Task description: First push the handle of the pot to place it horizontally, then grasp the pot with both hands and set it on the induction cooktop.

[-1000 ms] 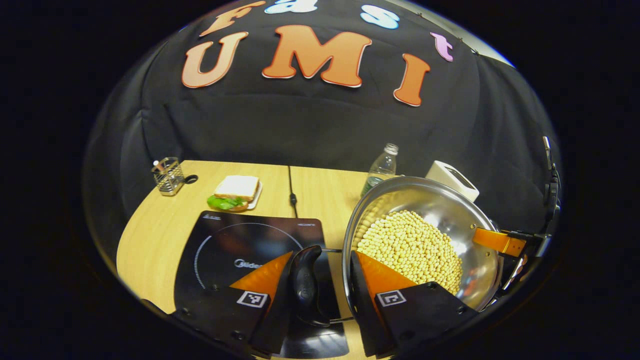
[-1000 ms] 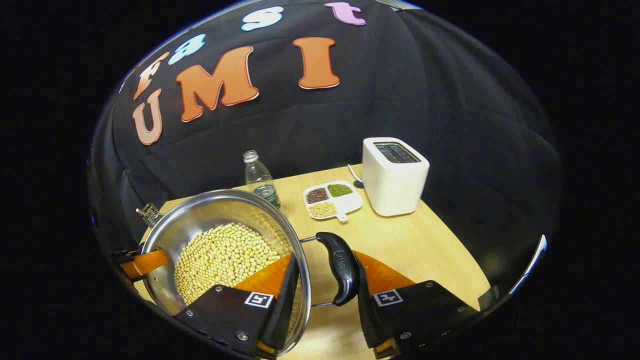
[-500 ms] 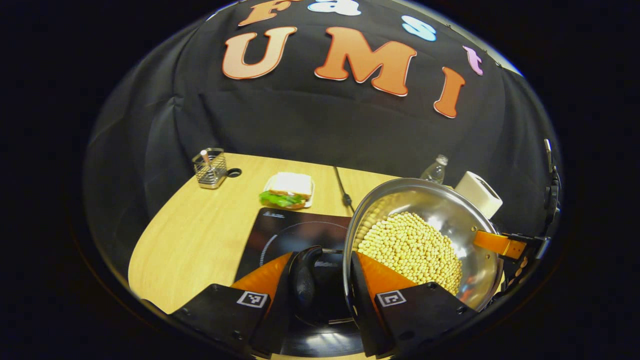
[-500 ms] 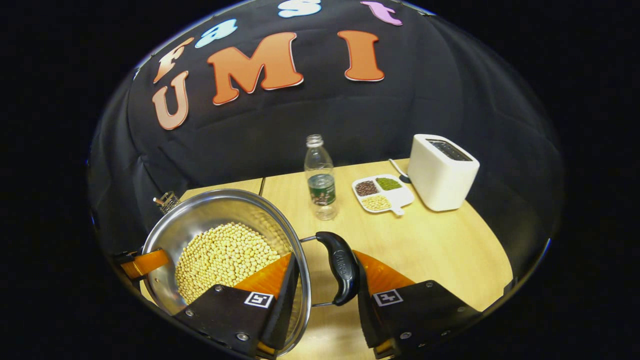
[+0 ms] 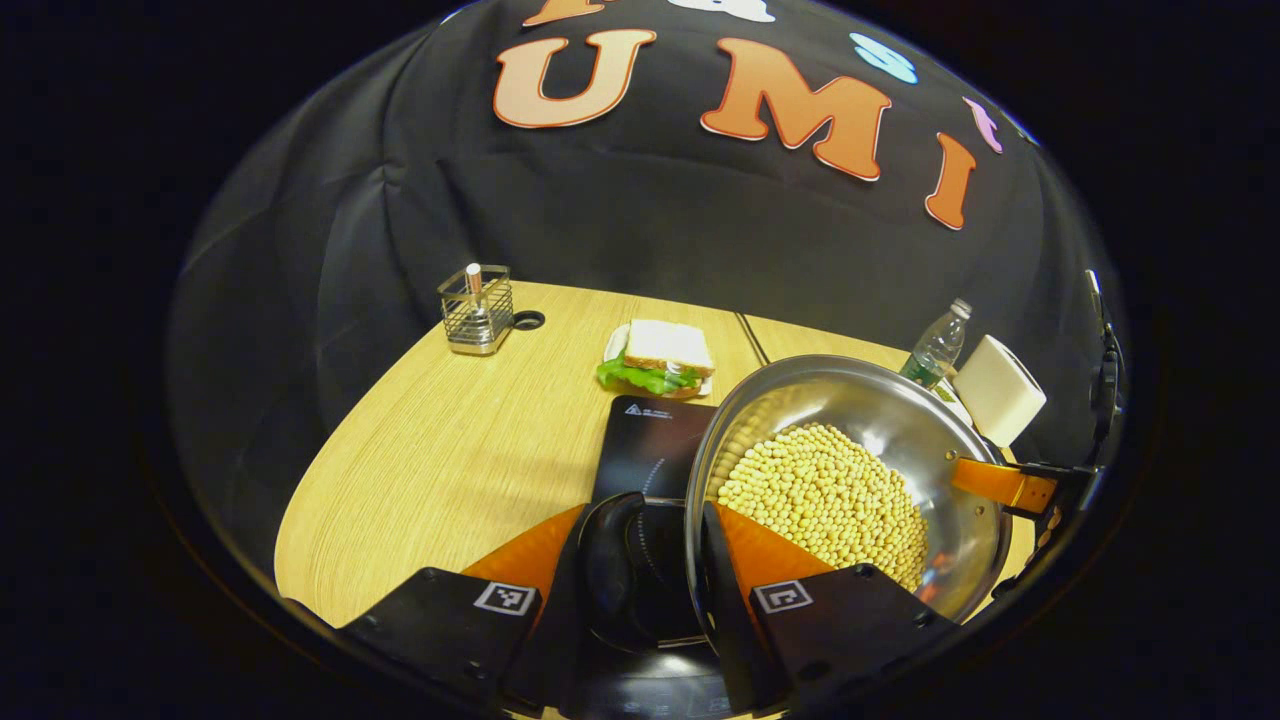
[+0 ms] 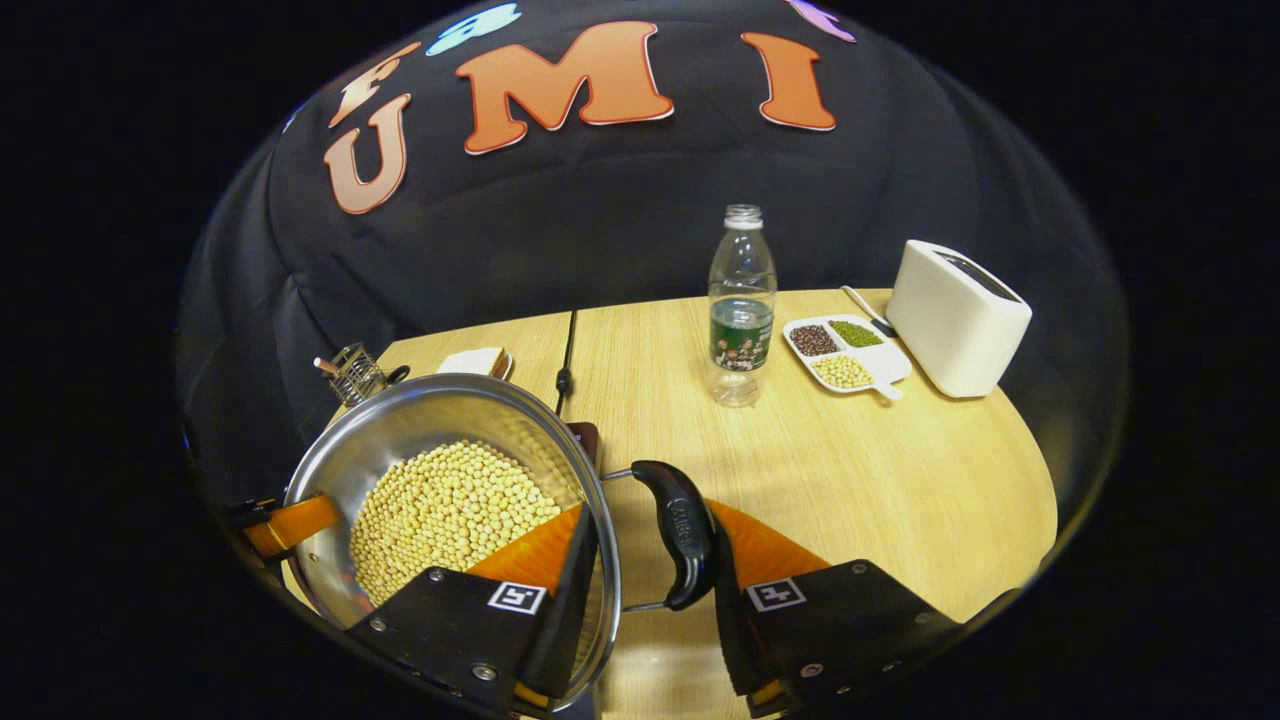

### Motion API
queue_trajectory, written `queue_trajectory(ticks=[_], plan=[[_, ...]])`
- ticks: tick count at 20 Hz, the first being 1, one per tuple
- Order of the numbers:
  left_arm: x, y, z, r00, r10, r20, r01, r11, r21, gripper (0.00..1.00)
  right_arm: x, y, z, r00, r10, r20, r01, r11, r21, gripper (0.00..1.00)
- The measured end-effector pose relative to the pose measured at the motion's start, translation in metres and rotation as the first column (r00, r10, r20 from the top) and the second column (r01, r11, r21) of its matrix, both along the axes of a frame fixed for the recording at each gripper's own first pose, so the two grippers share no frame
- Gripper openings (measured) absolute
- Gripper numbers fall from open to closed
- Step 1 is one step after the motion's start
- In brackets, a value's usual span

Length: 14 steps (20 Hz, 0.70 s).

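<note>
A steel pot (image 5: 880,420) full of soybeans (image 5: 820,490) is held from both sides. My left gripper (image 5: 640,570) is shut on the pot's black side handle (image 5: 600,560) and rim, with one finger inside the pot. The black induction cooktop (image 5: 650,440) lies right under and behind that handle. In the right gripper view, my right gripper (image 6: 650,560) is shut on the opposite handle (image 6: 680,530) and rim of the pot (image 6: 400,430). A corner of the cooktop (image 6: 585,440) shows behind the pot. I cannot tell whether the pot's base touches the cooktop.
On the wooden table (image 5: 450,470) behind the cooktop are a sandwich on a plate (image 5: 660,355) and a wire holder (image 5: 478,310). To the right stand a water bottle (image 6: 741,300), a divided dish of beans (image 6: 845,352) and a white toaster (image 6: 955,315). A black cable (image 6: 566,365) runs back.
Both grippers have carried the pot leftward across the table, so it now covers much of the cooktop. Bottle, dish and toaster have slid rightward in the views. Both grips are unchanged.
</note>
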<state>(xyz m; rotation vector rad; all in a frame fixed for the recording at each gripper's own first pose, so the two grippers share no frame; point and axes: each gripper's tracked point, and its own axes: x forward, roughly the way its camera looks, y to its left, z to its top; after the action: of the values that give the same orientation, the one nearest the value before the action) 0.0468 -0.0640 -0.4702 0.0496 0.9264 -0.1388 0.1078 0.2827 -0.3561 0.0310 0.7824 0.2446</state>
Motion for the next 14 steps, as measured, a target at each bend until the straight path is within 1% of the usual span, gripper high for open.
queue_trajectory(ticks=[2,3,4,5,6,7,8,9,10,11,13,14], plan=[[0.003,0.003,-0.007,1.000,-0.004,-0.001,0.004,1.000,-0.001,0.65,-0.001,0.002,-0.007,1.000,0.008,-0.017,-0.008,1.000,0.000,0.58],[0.002,0.003,-0.009,1.000,-0.007,-0.008,0.007,1.000,-0.001,0.65,-0.002,0.001,-0.009,1.000,0.005,-0.026,-0.005,1.000,0.004,0.60],[0.000,0.003,-0.011,1.000,-0.009,-0.018,0.009,1.000,-0.002,0.62,-0.002,0.002,-0.011,0.999,-0.001,-0.036,0.001,1.000,0.008,0.61],[0.000,0.004,-0.013,1.000,-0.009,-0.023,0.009,1.000,-0.001,0.66,-0.003,0.004,-0.011,1.000,0.002,-0.026,-0.002,1.000,0.006,0.59],[0.001,0.005,-0.014,1.000,0.003,-0.027,-0.003,1.000,0.006,0.70,0.000,0.005,-0.012,1.000,0.011,-0.021,-0.011,1.000,-0.006,0.64],[0.003,0.006,-0.011,1.000,0.013,-0.012,-0.013,1.000,0.016,0.65,-0.002,0.005,-0.007,1.000,0.020,-0.011,-0.020,1.000,-0.009,0.65],[0.010,0.009,-0.001,0.999,0.022,0.028,-0.023,0.999,0.034,0.71,0.000,0.001,0.002,1.000,0.028,0.006,-0.028,1.000,-0.009,0.62],[0.020,0.014,0.012,0.996,0.024,0.085,-0.029,0.998,0.061,0.77,0.001,-0.002,0.013,0.999,0.033,0.029,-0.033,0.999,-0.008,0.72],[0.028,0.016,0.030,0.989,0.024,0.146,-0.036,0.996,0.082,0.89,0.000,-0.008,0.026,0.998,0.033,0.054,-0.032,0.999,-0.008,0.76],[0.033,0.016,0.053,0.979,0.026,0.200,-0.045,0.995,0.089,0.98,0.000,-0.016,0.040,0.996,0.029,0.084,-0.028,1.000,-0.007,0.86],[0.037,0.006,0.099,0.954,0.046,0.296,-0.063,0.997,0.048,0.98,-0.001,-0.034,0.071,0.989,0.015,0.150,-0.014,1.000,-0.005,0.94],[0.037,-0.002,0.125,0.937,0.054,0.344,-0.065,0.998,0.020,0.98,-0.004,-0.046,0.087,0.983,0.004,0.184,-0.004,1.000,-0.002,0.94]])
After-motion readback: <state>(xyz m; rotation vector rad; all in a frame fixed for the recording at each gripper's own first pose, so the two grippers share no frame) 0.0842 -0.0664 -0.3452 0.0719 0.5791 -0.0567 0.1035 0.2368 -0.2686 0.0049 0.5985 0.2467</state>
